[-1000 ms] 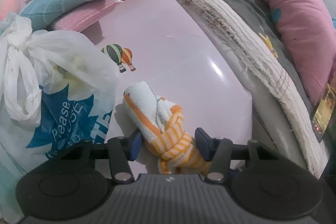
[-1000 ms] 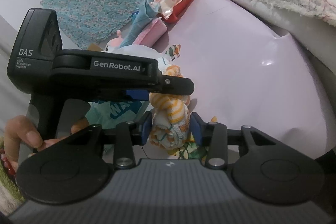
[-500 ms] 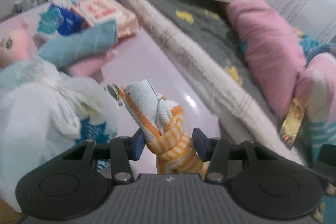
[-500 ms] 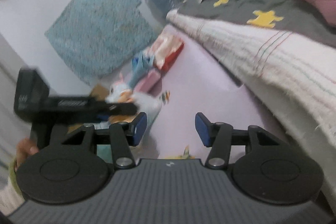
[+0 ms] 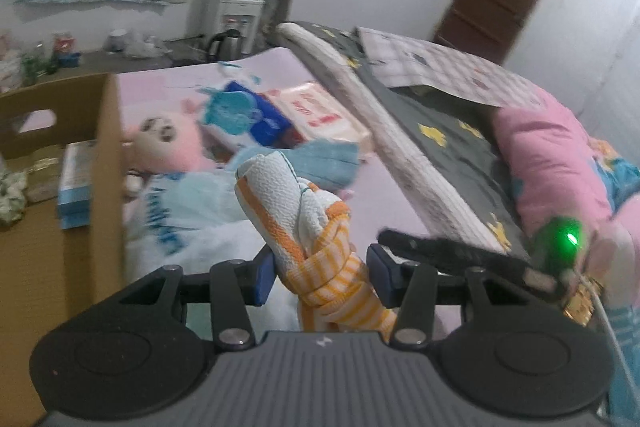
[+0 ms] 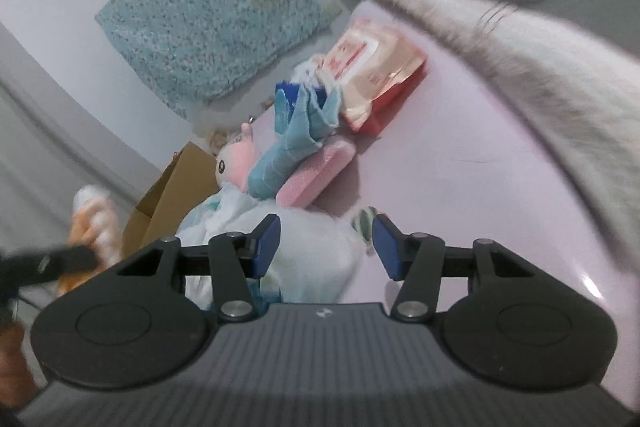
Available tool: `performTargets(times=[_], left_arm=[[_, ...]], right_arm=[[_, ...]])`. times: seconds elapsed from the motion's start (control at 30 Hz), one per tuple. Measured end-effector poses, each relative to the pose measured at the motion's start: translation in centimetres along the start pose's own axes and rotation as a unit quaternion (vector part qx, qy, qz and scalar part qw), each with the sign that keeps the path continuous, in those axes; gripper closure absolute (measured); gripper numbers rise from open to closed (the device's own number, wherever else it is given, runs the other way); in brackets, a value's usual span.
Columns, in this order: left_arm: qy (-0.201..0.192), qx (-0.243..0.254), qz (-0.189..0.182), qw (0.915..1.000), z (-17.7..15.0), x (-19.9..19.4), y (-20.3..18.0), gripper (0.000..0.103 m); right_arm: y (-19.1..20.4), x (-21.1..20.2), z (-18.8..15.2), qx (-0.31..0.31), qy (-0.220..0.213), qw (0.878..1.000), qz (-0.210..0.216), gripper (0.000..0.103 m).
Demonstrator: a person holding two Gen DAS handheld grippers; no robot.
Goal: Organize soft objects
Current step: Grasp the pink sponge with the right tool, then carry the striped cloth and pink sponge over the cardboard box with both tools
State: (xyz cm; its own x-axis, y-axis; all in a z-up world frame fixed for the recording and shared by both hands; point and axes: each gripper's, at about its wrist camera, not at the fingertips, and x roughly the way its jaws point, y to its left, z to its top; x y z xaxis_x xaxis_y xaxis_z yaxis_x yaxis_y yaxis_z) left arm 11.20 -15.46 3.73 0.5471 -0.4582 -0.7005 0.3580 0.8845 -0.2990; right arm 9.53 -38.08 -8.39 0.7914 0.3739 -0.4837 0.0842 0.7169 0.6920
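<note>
- The left gripper [image 5: 320,277] holds a knotted cloth [image 5: 308,227], white with orange stripes. Its two blue pads press on the knot from both sides, about half way closed.
- The cloth sticks up between the pads, lifted above the pink sheet [image 5: 384,195].
- The right gripper [image 6: 326,247] has its pads apart with nothing between them. It hangs over a white plastic bag [image 6: 316,251].
- From the right camera, the same cloth [image 6: 94,223] shows as a blur at the far left, next to the brown box [image 6: 176,195].
- In the left camera the cardboard box [image 5: 80,195] sits at the left. A small blue carton [image 5: 76,183] lies inside it.
- A pink soft toy [image 5: 168,143] lies by the box wall.
- A folded blue towel [image 6: 292,143] rests on a pink pad [image 6: 316,175].
- Behind them lies a pack of wipes [image 6: 372,71].
- A pink pillow [image 5: 548,155] sits on the dark blanket [image 5: 452,151] at the right.
</note>
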Motion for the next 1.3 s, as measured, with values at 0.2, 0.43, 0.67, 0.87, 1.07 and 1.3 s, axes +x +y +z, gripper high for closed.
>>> performTargets(times=[0.2,0.43,0.67,0.87,1.07,1.3], left_arm=[[0.001,-0.026,0.014,0.9996,0.3,0.3,2.6,0.054],[0.003,-0.034,0.012,0.9994,0.0,-0.1,3.6,0.053],[0.001,-0.039,0.011,0.9992,-0.2,-0.5,4.2,0.053],[-0.01,-0.042,0.008,0.9991,-0.5,-1.4,4.1,0.053],[-0.026,-0.041,0.008,0.9988,-0.9,-3.3,4.1,0.053],[-0.048,-0.045,0.013,0.9977,-1.3,-5.9,4.4,0.053]], right_arm=[[-1.1,7.9,2.7,0.087,0.037,0.995,0.027,0.058],[-0.7,13.2,3.4,0.1,0.046,0.994,0.021,0.069],[-0.6,10.9,2.8,0.117,0.012,0.993,0.022,0.074],[-1.5,4.4,1.7,0.139,-0.036,0.99,0.007,0.075],[-2.1,-3.0,-0.3,0.13,-0.092,0.987,-0.034,0.075],[-0.6,-10.2,-1.7,0.102,-0.172,0.979,-0.026,0.075]])
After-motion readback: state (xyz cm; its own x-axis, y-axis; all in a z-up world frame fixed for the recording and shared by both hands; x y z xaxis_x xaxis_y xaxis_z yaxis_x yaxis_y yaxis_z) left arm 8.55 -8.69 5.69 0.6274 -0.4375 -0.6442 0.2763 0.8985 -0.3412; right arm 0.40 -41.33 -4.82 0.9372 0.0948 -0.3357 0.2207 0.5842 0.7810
